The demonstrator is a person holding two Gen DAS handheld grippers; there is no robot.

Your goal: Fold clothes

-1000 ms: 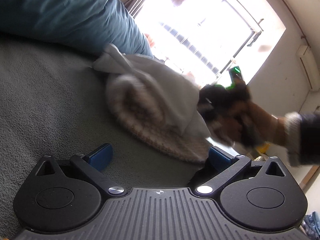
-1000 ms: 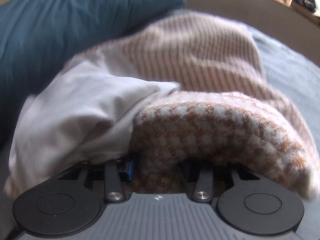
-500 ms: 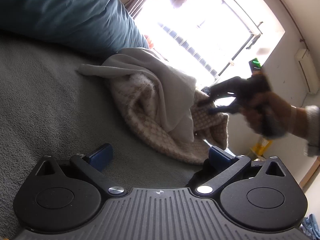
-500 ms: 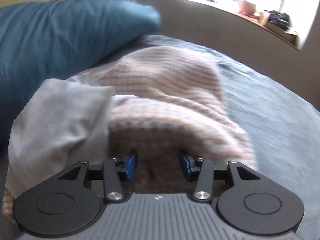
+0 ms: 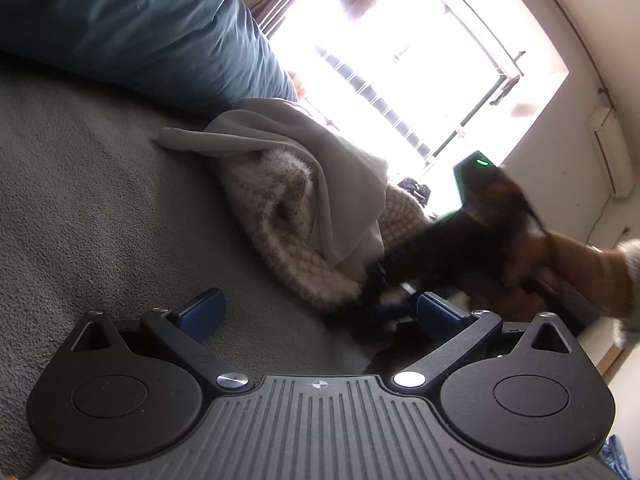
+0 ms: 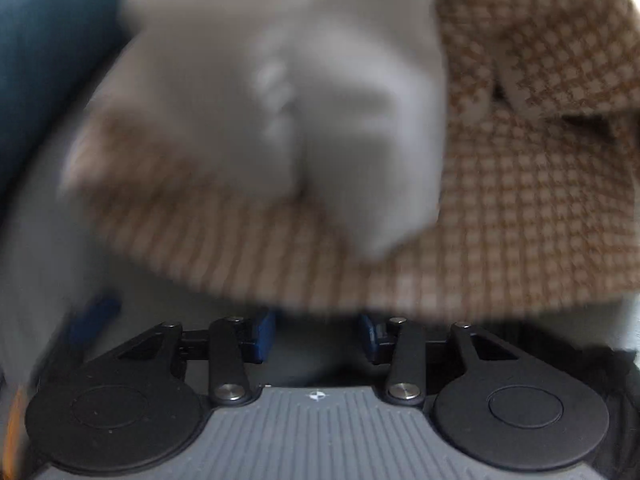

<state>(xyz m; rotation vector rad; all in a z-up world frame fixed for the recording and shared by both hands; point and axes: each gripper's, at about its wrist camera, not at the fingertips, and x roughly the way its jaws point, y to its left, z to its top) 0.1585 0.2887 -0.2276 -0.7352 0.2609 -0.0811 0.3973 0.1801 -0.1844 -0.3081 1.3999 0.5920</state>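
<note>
A beige-and-white checked knit garment point(image 5: 288, 208) lies bunched on the grey blanket point(image 5: 80, 200), with a pale grey-white cloth point(image 5: 340, 184) draped over it. My left gripper point(image 5: 320, 312) hovers low over the blanket in front of the heap, open and holding nothing. A hand point(image 5: 560, 264) holds my right gripper point(image 5: 380, 280), blurred, pointing down at the heap's near right edge. In the right wrist view the right gripper point(image 6: 316, 332) has the hem of the checked garment point(image 6: 520, 200) across its fingertips. Its jaws are closing slightly on that fold. The pale cloth point(image 6: 300, 100) lies blurred beyond.
A big teal pillow point(image 5: 120, 20) lies behind the heap along the bed's far side, also seen as the pillow point(image 6: 40, 60) at the left of the right wrist view. A bright barred window point(image 5: 400, 40) stands beyond. Open grey blanket stretches to the left of the heap.
The right gripper swung from beside the heap down to its near edge, tipping to point downward, still with the checked garment. The heap spread lower on the blanket. The left gripper stayed put.
</note>
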